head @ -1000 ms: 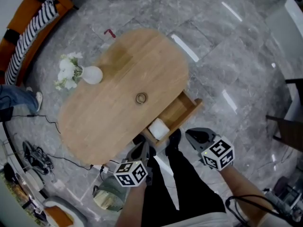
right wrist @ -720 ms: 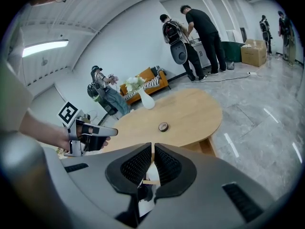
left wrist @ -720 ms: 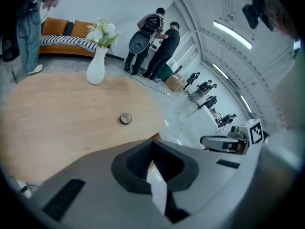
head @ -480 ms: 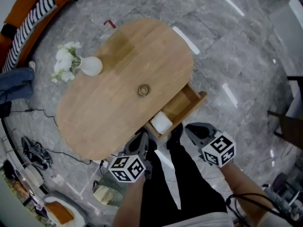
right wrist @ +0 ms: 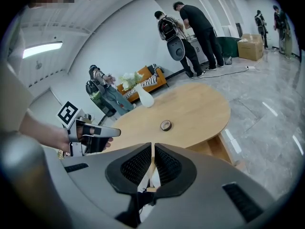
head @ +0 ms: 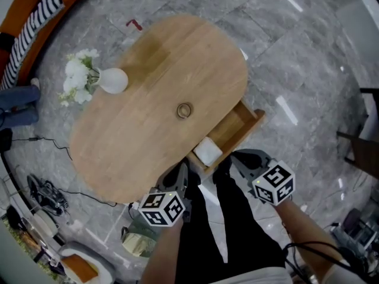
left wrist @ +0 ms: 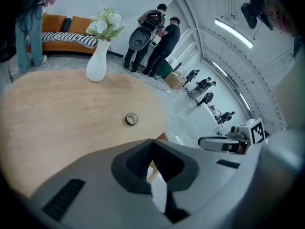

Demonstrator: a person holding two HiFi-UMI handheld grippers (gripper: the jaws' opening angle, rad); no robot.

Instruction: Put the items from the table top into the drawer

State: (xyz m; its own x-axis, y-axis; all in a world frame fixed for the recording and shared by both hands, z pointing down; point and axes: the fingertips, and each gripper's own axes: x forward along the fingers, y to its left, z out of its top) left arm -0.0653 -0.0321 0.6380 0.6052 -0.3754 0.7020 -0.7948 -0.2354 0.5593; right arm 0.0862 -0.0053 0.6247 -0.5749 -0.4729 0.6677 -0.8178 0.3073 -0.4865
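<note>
Grey moulded gripper bodies fill the bottom of both gripper views, hiding the near edge of the table [head: 136,141] and most of the open drawer [head: 246,129]. In the head view the left gripper [head: 179,173] and the right gripper [head: 240,157] hang low over the person's dark trousers [head: 231,229], just short of the table's near side and touching neither table nor drawer. The left gripper's black ribbed pads [left wrist: 138,159] meet at the tips with nothing between them. The right gripper's pads [right wrist: 136,166] stand together but for a hairline slit, also empty.

Just beyond the grippers, the wooden drawer sticks out from under the table's near right side. A white box [head: 208,151] lies at its left end, partly tucked under the table top.

Farther on, near the middle of the pale wooden oval top, a small brownish ring [head: 184,110] lies flat and alone. It is too small to tell what it is made of.

At the table's far left end stands a white vase [head: 113,80] of white flowers [head: 77,81], its blooms overhanging the edge.

Past the table, on the grey marble floor, an orange sofa [head: 23,22] with a striped cloth is cut off by the picture's corner. Two people [left wrist: 159,37] in dark clothes stand with their backs turned.
</note>
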